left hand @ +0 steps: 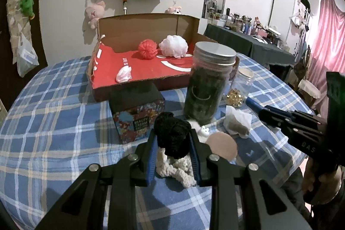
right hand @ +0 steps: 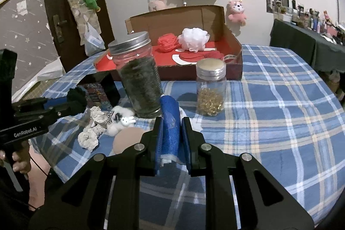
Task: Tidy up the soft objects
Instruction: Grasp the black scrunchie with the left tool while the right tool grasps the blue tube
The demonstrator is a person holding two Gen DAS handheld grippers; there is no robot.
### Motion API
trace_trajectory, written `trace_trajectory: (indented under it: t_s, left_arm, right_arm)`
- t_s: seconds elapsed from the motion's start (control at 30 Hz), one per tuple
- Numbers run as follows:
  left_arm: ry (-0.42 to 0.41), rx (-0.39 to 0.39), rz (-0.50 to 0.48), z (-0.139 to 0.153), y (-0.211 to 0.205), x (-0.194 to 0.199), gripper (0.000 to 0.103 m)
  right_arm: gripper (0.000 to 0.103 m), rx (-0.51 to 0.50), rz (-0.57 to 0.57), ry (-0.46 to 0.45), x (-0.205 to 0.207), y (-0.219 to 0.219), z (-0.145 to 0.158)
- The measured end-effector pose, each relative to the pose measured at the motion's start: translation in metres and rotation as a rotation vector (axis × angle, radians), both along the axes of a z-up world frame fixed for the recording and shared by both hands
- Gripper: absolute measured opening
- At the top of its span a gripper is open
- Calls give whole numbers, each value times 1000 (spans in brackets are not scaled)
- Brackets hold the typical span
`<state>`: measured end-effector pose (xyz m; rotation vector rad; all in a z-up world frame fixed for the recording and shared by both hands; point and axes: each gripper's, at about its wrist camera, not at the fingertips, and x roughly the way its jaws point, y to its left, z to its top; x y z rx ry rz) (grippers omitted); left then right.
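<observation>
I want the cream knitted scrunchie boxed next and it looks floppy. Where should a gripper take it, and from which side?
Grip the cream knitted scrunchie across one thick bunched fold, coming from above on the near side. It lies slack on the checked tablecloth, so a pinch across a raised ruffle should hold. The far side is crowded by the white fluffy toy and tall jar.

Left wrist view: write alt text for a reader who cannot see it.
The left gripper is shut on a black fuzzy ball above a cream knitted piece on a blue plaid tablecloth. Behind stand a lidded jar of dark leaves and an open cardboard box holding red and white puffs.
</observation>
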<state>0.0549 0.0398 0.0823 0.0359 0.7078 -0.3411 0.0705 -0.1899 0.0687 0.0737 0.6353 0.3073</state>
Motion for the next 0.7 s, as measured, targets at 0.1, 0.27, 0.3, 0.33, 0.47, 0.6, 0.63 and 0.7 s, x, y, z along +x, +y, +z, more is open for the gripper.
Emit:
trace_trajectory:
  t_s: [0.1,0.27,0.3,0.33,0.47,0.6,0.63,0.7]
  left_arm:
    - [9,20,-15,6,-4,6,29]
    - [57,27,-65,15,-10,24,29]
    - [63,32,-71,16,-11,27,29]
    - [70,40,-78,17,-13,30,29]
    - [109,62,-119,21,-19,42,29]
    - [138,82,-150,24,-23,52,29]
    - [147,80,-156,24,-23,54,29]
    - [152,85,-162,26,-23,58,29]
  right_arm:
    - [17,-41,3,-3,3,4,5]
    - [17,-90,3,12,15,9,13]
    - [17,-103,7,20,18,10,14]
    - [17,-116,6,15,19,11,15]
    - [17,-205,1,-14,20,19,21]
    - [17,-249,14,-27,20,25,26]
    - [17,-253,16,-28,22,26,27]
    - [17,-247,18,-23,25,26,29]
